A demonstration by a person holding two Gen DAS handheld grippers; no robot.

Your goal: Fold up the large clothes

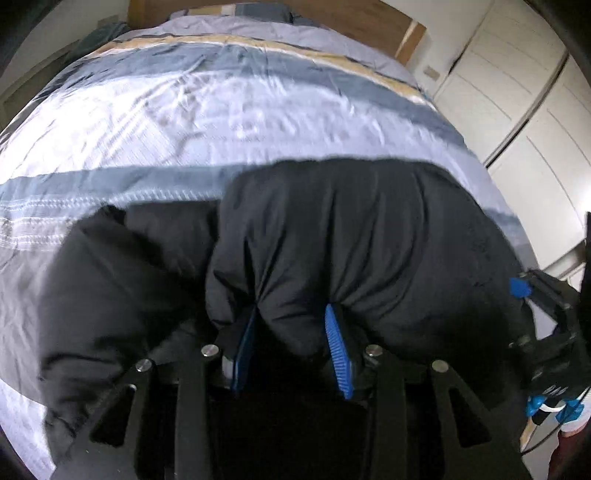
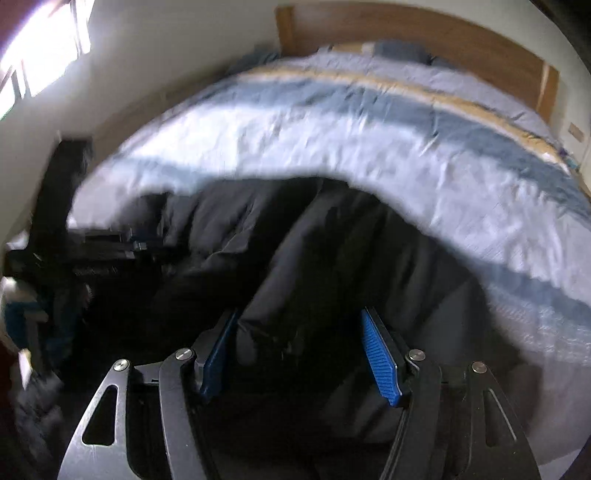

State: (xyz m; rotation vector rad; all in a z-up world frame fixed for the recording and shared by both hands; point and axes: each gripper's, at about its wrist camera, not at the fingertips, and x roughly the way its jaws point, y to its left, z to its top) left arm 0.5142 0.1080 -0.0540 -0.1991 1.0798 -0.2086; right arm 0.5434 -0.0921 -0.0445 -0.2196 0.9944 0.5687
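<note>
A big black padded jacket (image 1: 369,229) lies bunched on the near part of a bed. In the left wrist view my left gripper (image 1: 291,314) is shut on a thick pinch of its fabric, which puckers between the blue pads (image 1: 338,350). My right gripper (image 1: 532,295) shows at the right edge of that view, at the jacket's right side. Its own view shows my right gripper (image 2: 300,314) with a fat fold of the black jacket (image 2: 303,266) filling the gap between its blue pads (image 2: 380,362). The jacket's lower part is hidden under both grippers.
The bed wears a striped duvet (image 1: 221,110) in pale blue, grey and tan, with a wooden headboard (image 2: 424,33) behind. White wardrobe doors (image 1: 517,92) stand to the right of the bed and a bright window (image 2: 40,55) to the left.
</note>
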